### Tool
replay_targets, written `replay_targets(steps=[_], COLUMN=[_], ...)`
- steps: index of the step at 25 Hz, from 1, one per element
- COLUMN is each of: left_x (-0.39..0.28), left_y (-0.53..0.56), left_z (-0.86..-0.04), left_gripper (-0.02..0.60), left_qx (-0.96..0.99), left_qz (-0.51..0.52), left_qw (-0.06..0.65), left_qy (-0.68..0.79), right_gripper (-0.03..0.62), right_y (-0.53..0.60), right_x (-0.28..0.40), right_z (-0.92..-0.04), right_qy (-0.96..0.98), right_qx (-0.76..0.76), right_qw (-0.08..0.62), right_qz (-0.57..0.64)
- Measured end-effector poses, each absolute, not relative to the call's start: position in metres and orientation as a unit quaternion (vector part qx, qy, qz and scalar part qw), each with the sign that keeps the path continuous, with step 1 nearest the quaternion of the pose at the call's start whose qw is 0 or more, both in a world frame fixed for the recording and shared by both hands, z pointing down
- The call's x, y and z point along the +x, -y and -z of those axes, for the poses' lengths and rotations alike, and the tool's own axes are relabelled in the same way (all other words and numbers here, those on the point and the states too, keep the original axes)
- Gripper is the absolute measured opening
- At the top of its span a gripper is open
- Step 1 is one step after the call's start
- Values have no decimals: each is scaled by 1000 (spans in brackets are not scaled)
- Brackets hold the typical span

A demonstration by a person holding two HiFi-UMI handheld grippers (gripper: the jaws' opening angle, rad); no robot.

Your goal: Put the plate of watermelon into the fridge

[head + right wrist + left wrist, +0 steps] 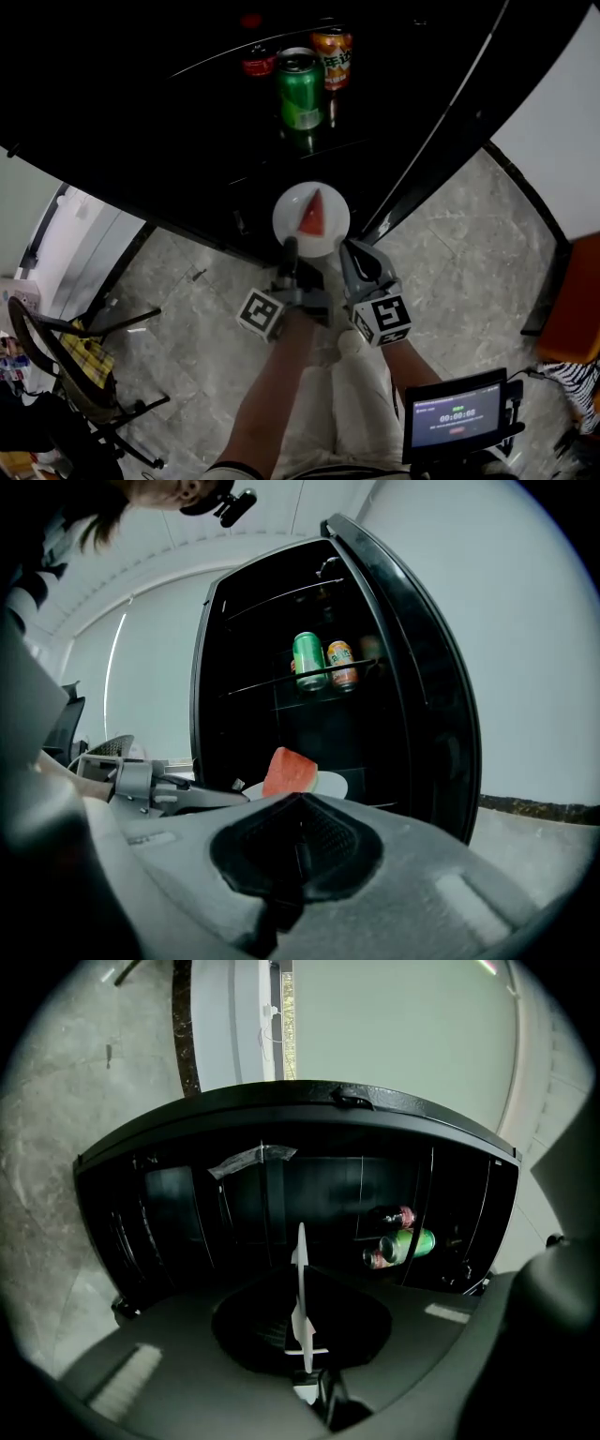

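Only overhead: plate (289,221) fully round.

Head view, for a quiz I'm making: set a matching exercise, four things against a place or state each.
1. plate
2. watermelon slice
3. green can
4. left tool

A. upright inside the fridge
B. shut on the plate's rim
C. lying on the plate
D. white, held in front of the open fridge

Pairs: 1-D, 2-C, 3-A, 4-B
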State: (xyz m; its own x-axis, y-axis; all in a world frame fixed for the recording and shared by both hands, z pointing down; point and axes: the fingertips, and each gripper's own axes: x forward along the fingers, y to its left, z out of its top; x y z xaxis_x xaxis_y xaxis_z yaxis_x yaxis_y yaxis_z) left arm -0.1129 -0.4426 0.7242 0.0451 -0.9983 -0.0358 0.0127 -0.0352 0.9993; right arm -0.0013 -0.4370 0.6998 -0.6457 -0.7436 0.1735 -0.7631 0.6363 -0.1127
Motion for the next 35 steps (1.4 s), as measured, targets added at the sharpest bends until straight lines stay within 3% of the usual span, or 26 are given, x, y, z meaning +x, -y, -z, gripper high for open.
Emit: replay_targets(steps=[35], left_x=[-144], left_y=[496], left_z=[-747], left_gripper=[31], left_qx=[508], left_qz=[496], left_qw=[472], left_qy=[523], right_gripper=[-3], right_y=[497], right_x=[-54], right_z=[-739], right_qy=[920], right_qx=[369], right_qw=[90], right_qz=[-96])
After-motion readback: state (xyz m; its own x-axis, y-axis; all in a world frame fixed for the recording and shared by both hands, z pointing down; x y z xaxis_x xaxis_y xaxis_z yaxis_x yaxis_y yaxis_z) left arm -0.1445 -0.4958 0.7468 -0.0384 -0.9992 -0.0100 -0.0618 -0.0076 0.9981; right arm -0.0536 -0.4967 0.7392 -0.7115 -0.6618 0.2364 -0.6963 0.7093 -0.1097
